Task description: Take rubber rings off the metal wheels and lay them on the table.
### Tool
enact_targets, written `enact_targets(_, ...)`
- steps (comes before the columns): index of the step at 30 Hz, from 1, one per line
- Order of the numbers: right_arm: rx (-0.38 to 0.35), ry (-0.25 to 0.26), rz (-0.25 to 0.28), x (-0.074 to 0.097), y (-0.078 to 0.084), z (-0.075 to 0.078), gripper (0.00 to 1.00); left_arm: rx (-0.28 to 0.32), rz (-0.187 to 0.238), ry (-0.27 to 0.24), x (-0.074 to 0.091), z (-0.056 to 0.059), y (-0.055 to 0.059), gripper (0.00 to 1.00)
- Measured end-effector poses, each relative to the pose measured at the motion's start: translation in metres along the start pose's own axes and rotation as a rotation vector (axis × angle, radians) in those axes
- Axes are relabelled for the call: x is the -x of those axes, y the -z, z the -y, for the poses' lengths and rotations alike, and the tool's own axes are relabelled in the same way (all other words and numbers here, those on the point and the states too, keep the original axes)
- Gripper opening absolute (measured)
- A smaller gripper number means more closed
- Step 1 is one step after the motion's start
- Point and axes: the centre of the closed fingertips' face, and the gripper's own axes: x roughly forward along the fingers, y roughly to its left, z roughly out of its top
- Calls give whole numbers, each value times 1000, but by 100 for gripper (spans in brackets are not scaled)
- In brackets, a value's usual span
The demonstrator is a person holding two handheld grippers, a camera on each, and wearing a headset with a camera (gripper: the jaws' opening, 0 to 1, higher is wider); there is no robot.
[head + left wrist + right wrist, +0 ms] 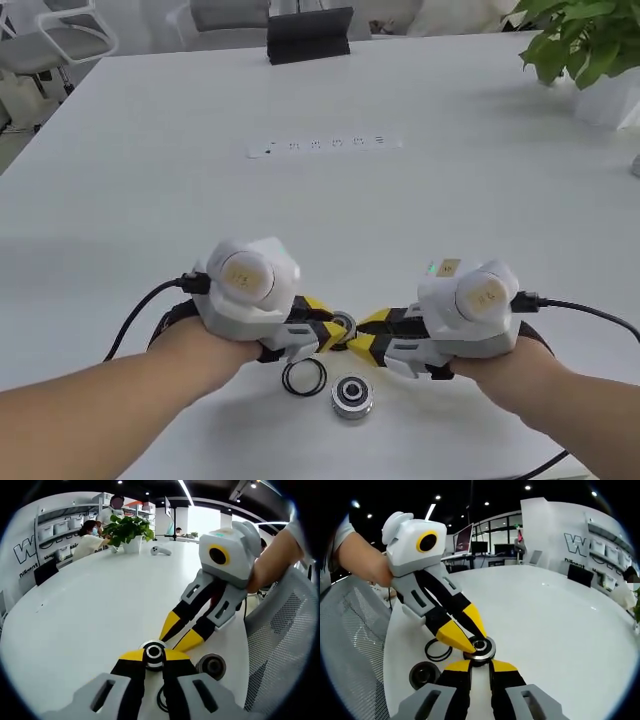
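Left of lower centre in the head view, the left gripper (318, 336) is clamped on a small metal wheel (343, 324), which is met from the right by the right gripper (362, 342), likewise closed on its rim. The wheel is judged stiff, dense and slippery, and its fitted ring (493, 649) soft and stretchy, best pinched at the outer edge and rolled off. Below, a loose ring (285, 378) and a second wheel (352, 396) are laid on the table (400, 200).

wheel (153, 652): shiny metal | ring (303, 377): matt rubber | table (300, 200): smooth matt
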Motion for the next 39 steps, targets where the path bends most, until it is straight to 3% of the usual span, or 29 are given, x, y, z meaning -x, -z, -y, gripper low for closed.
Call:
enact_targets(12, -40, 11, -7, 2, 3, 2, 1, 1, -3, -5, 0, 0, 0, 7)
enact_targets(22, -131, 13, 12, 5, 2, 4, 0, 0, -3, -6, -1, -1, 1, 7)
enact_targets(27, -245, 4, 27, 6, 2, 6, 0, 3, -3, -9, 0, -1, 1, 7)
enact_targets(34, -351, 0, 47, 7, 2, 9, 0, 8, -2, -12, 0, -1, 1, 7)
enact_targets(39, -438, 1, 86, 9, -3, 13, 0, 10, -1, -13, 0, 0, 0, 7)
